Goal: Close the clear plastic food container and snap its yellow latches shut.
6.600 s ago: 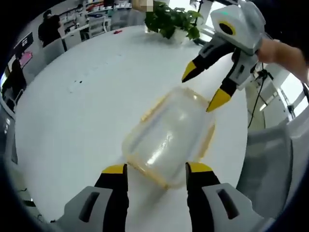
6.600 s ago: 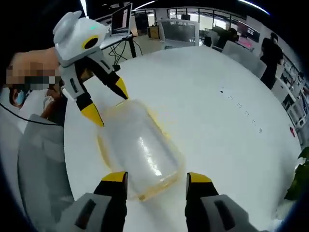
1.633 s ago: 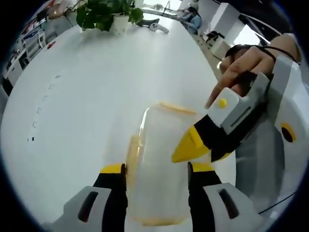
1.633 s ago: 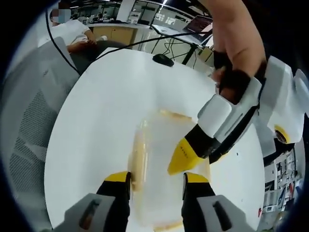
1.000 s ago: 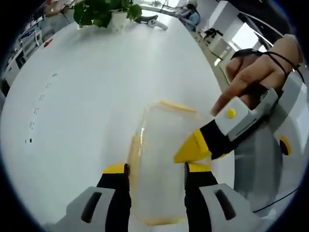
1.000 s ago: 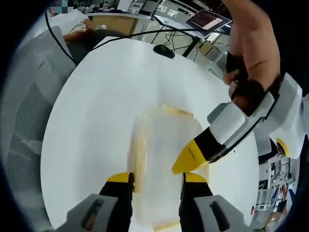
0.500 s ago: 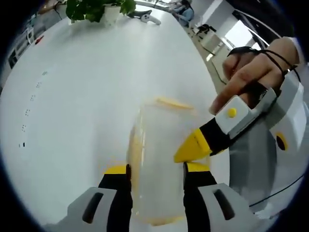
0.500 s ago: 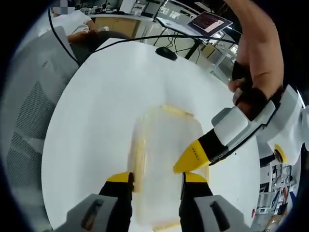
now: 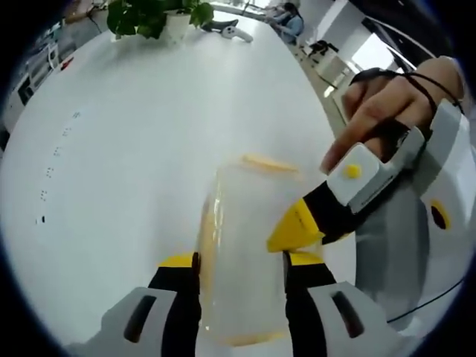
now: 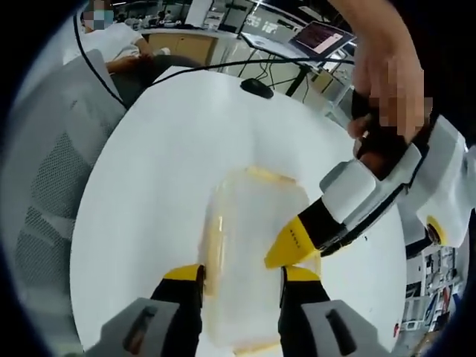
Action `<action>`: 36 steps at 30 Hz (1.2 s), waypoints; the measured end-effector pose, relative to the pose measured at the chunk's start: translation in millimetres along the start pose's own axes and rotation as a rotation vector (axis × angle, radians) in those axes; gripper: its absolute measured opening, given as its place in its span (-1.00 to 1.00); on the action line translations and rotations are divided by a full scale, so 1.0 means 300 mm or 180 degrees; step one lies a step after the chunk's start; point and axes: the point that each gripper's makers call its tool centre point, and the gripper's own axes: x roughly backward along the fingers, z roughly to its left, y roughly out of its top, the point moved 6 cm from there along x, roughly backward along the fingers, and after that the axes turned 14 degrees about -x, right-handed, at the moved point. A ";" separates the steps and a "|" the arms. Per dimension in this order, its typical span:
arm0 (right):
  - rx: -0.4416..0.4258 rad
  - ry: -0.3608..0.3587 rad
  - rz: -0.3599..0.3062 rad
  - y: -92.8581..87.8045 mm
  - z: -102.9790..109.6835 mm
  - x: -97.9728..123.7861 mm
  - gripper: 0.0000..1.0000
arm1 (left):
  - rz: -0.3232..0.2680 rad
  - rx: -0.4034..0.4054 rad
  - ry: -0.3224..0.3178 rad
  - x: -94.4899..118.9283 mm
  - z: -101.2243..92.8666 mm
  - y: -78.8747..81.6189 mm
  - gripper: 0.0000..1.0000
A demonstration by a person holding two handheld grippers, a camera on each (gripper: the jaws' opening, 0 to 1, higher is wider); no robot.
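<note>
The clear plastic food container [image 9: 245,253] lies on the white round table [image 9: 134,149], close to its edge, and its lid is on. In the left gripper view it stands between the two yellow-tipped jaws of the left gripper [image 9: 239,262], which are close against its long sides; if they press it or only touch it I cannot tell. A yellow latch [image 9: 271,163] shows at the far short end, and a yellow strip [image 9: 206,242] runs along the left long side (if these are snapped down is not clear). The right gripper [image 9: 297,223] comes in from the right, held by a hand [image 9: 387,104], and its yellow tip rests at the right edge of the container.

In the right gripper view the container [image 10: 249,260] sits the same way between the jaws of the right gripper [image 10: 239,274], and the left gripper [image 10: 294,245] enters from the right.

Farther out, a potted plant [image 9: 152,16] stands at the far side of the table. A grey mesh chair [image 10: 44,178], a black mouse [image 10: 256,88] and a laptop [image 10: 321,36] are also seen.
</note>
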 end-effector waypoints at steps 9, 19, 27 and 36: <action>-0.0236 0.0100 -0.0005 0.003 -0.006 0.012 -0.16 | 0.0036 -0.0062 0.0118 -0.009 -0.028 0.010 0.04; -0.0373 0.0123 -0.0044 -0.009 -0.008 0.034 -0.13 | 0.0150 -0.0387 0.0208 -0.001 -0.074 -0.006 0.16; -0.0445 0.0181 -0.0087 -0.023 -0.009 0.052 -0.02 | 0.0133 -0.0477 0.0304 0.025 -0.111 -0.016 0.24; -0.0478 0.0184 -0.0086 -0.034 -0.024 0.073 0.07 | 0.0143 -0.0540 0.0567 0.045 -0.142 -0.050 0.33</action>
